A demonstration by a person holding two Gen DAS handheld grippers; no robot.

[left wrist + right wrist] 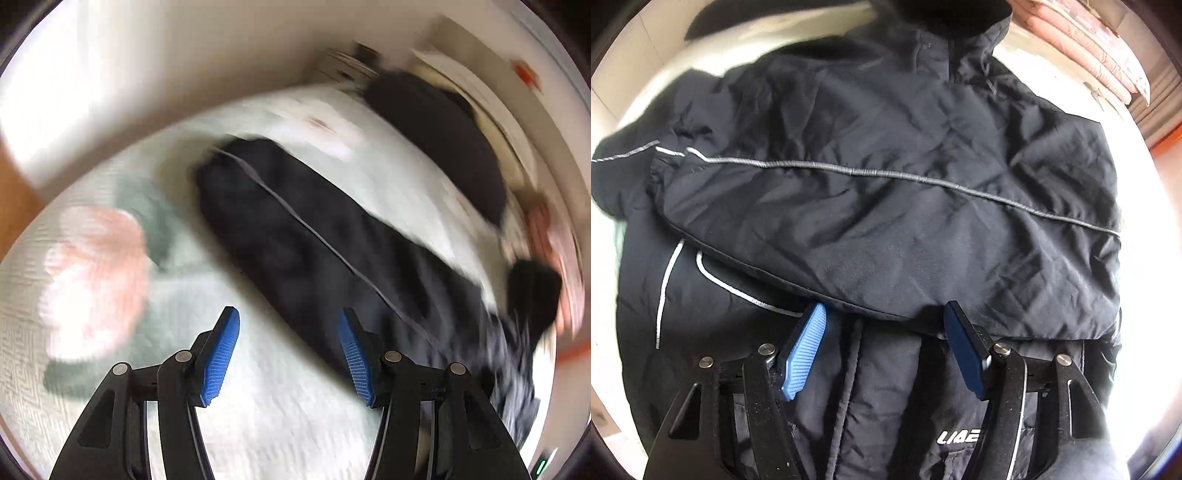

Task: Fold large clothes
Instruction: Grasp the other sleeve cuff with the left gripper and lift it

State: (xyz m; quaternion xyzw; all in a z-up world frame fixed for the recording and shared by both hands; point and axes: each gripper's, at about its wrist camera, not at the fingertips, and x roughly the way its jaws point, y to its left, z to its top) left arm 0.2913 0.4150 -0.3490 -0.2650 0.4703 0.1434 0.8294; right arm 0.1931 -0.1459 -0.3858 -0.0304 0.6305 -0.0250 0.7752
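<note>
Hovered with both hand-held grippers, left (288, 354) and right (884, 347), open and empty, black padded jacket (886, 206) sleeve already folded across.

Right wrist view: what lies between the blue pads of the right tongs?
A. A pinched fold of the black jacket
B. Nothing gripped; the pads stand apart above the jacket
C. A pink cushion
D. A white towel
B: the right tongs show both pads spread wide with open space between them, the black jacket lying flat beneath with its sleeve folded across, no cloth pinched.
</note>
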